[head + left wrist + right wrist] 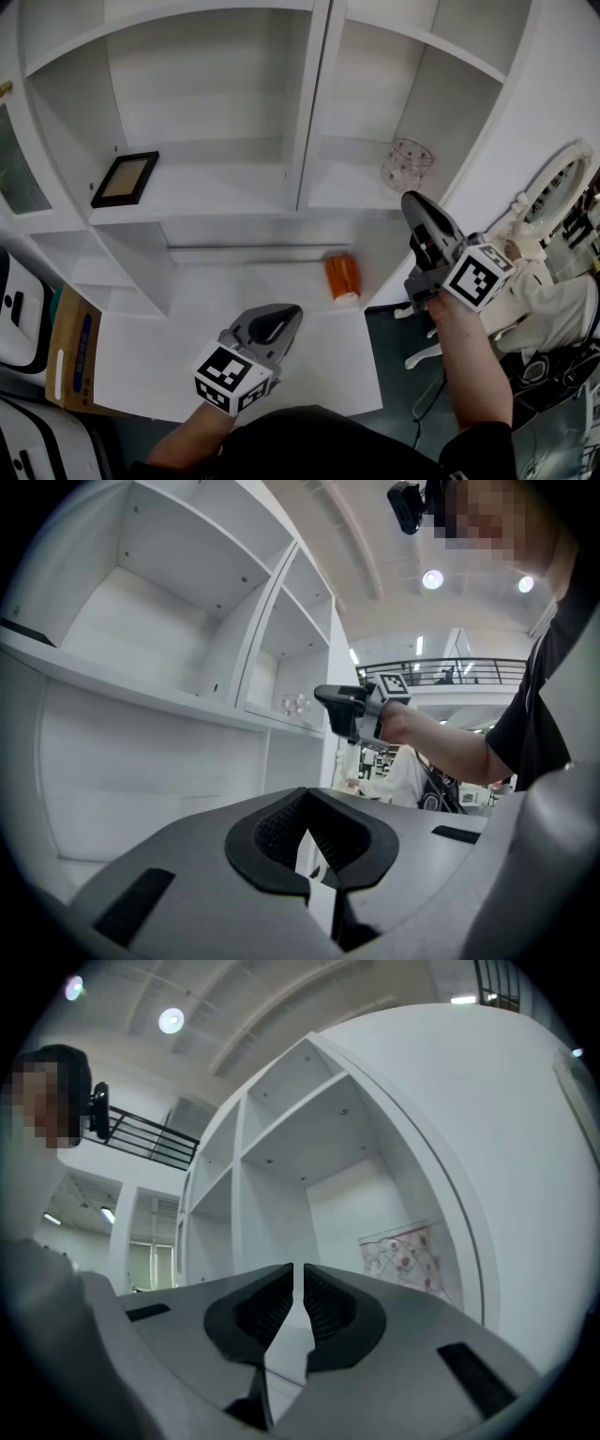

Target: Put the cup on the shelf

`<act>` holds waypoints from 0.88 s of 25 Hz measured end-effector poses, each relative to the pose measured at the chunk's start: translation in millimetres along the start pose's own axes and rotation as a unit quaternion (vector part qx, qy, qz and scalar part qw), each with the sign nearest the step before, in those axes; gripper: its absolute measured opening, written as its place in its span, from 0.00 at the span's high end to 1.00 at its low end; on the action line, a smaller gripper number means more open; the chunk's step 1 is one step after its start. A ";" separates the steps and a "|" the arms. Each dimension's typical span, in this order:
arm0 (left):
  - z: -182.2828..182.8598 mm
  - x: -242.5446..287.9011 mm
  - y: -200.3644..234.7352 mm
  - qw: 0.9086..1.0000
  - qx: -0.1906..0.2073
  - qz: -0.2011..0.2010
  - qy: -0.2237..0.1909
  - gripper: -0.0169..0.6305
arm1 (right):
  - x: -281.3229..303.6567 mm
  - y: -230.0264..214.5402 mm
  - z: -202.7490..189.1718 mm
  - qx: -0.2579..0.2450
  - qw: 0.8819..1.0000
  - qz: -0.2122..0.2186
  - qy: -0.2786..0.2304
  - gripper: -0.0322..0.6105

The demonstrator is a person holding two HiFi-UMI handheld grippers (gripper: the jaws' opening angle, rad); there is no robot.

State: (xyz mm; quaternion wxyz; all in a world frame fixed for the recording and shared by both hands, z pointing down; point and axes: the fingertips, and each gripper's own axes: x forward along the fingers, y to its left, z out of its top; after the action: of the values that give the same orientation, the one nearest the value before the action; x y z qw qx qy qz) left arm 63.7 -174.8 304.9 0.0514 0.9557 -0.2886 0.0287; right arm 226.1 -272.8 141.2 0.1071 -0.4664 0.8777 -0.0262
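Cup sits faint on shelf; left hand-held gripper, right hand-held gripper both closed, empty.

The shelf is smooth white board with a matt, painted look. The cup is clear and glossy, dotted with small red marks. The left gripper and right gripper have matt grey plastic shells, and their fingers carry black ribbed pads. The picture frame is dark and matt, and the box is brown cardboard.

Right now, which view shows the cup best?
Head view: the whole cup stands on the right shelf. Right gripper view shows it nearer, but its base is out of sight; left gripper view shows only a small glint.
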 end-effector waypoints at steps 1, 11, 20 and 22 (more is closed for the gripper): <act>0.2 -1.4 1.3 1.000 0.001 0.002 0.001 0.96 | -1.7 12.6 -0.3 -0.016 1.000 0.019 -0.002 0.89; -2.1 -17.3 8.5 1.000 0.006 0.020 0.013 0.96 | -43.1 75.0 -68.4 -0.042 0.996 0.077 0.023 0.90; -16.0 -32.2 7.0 0.999 -0.007 0.042 0.014 0.96 | -86.9 115.9 -140.2 -0.008 0.994 0.096 0.042 0.92; -18.3 -37.2 8.0 0.999 -0.002 0.051 0.013 0.96 | -94.5 120.9 -154.5 -0.008 0.994 0.096 0.053 0.92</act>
State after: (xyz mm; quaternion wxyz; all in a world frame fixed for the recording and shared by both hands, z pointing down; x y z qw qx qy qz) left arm 27.9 -158.9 320.5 0.0555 0.9392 -0.3362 0.0431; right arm 146.2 -135.1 289.7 0.0588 -0.3785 0.9232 -0.0331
